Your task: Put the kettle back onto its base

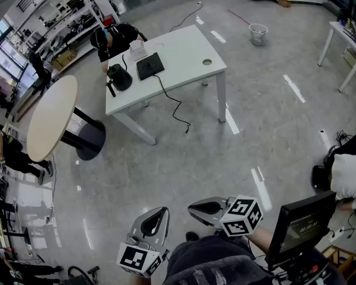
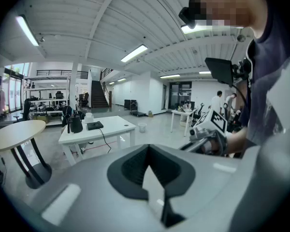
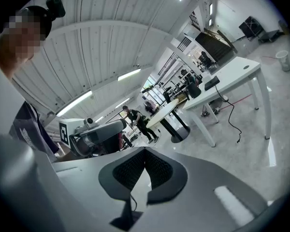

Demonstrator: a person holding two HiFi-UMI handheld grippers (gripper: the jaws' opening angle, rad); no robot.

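I see my left gripper (image 1: 159, 214) and right gripper (image 1: 197, 206) both closed, empty; kettle (image 1: 119, 77) stands at the tabletop's (image 1: 184, 49) left edge, beside its base (image 1: 149, 66).

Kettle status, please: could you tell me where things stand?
Left gripper and right gripper shut, empty, far from the table. Kettle off its base, standing beside it. Person at the table's far edge, near the kettle.
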